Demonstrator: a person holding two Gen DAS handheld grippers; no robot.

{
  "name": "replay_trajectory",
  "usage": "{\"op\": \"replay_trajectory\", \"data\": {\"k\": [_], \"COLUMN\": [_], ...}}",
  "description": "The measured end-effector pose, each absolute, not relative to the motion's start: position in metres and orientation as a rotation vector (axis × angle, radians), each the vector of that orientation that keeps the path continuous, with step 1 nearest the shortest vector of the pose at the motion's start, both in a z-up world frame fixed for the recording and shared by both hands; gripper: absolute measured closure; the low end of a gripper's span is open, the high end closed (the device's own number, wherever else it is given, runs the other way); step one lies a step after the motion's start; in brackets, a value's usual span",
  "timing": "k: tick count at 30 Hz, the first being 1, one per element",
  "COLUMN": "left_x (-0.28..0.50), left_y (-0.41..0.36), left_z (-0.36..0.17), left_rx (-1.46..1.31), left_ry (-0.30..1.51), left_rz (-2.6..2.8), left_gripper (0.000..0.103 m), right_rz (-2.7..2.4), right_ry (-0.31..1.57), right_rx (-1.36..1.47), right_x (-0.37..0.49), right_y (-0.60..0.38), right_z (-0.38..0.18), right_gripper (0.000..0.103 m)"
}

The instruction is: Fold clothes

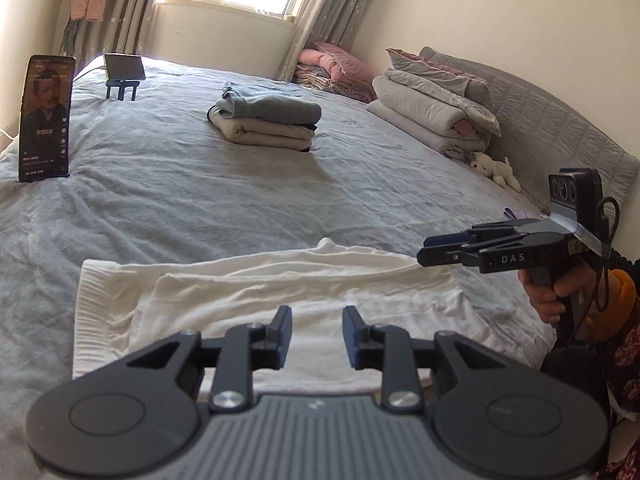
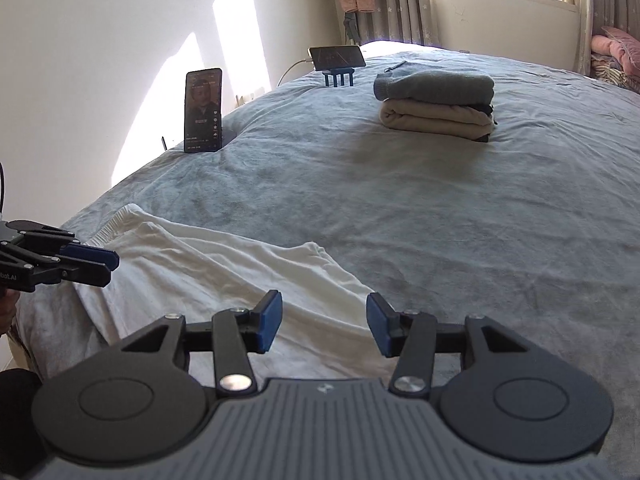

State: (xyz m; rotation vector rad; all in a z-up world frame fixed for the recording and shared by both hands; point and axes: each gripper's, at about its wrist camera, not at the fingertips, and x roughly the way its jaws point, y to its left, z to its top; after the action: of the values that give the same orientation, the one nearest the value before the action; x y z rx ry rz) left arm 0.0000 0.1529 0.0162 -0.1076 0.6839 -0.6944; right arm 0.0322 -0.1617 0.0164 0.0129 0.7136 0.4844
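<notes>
Left gripper [image 1: 317, 336]: black linkage arms carrying blue pads, silver screws showing, ribbed grey housing between two black discs. Right gripper [image 1: 430, 250] at 3 o'clock: white "DAS" lettering, black cable looping behind. Person wearing an orange cuff [image 1: 618, 304] under a dark floral sleeve [image 1: 628, 364].

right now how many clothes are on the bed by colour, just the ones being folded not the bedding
white: 1, the white garment lying flat by the near edge
grey-blue: 1, the grey-blue sweater on top of the stack
beige: 1, the beige garment beneath it
dark: 1, a dark piece, only an edge showing in the stack
total: 4
</notes>
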Motion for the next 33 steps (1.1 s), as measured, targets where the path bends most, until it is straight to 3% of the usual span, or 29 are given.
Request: {"op": "replay_trajectory", "data": {"k": [13,14,18,24,26,27,29,33], "left_x": [0.01,0.01,0.009,0.006,0.005,0.005,0.006,0.009], "left_y": [0.044,0.037,0.022,0.024,0.026,0.029,0.038,0.065], "left_z": [-0.009,-0.013,-0.03,-0.032,-0.028,-0.025,-0.019,-0.01], "left_rx": [-0.012,-0.009,0.023,0.033,0.04,0.048,0.066,0.108], "left_ry": [0.752,0.759,0.791,0.782,0.778,0.771,0.745,0.713], "left_rz": [-0.974,-0.992,-1.016,-1.025,-1.02,-1.011,-0.978,-0.907], "left_gripper": [0.075,0.075,0.075,0.074,0.073,0.073,0.066,0.064], "right_rz": [0.418,0.426,0.441,0.388,0.385,0.381,0.377,0.5], "right_ry": [0.815,0.811,0.786,0.8,0.755,0.727,0.669,0.613], "right_rx": [0.23,0.238,0.257,0.299,0.26,0.245,0.167,0.09], "right_x": [0.042,0.043,0.047,0.054,0.049,0.046,0.039,0.03], "right_y": [-0.215,-0.214,-0.214,-0.224,-0.22,-0.218,-0.212,-0.196], "right_z": [-0.015,-0.016,-0.017,-0.028,-0.021,-0.017,-0.008,0.004], "right_gripper": [0.054,0.057,0.093,0.094,0.091,0.082,0.081,0.081]}}
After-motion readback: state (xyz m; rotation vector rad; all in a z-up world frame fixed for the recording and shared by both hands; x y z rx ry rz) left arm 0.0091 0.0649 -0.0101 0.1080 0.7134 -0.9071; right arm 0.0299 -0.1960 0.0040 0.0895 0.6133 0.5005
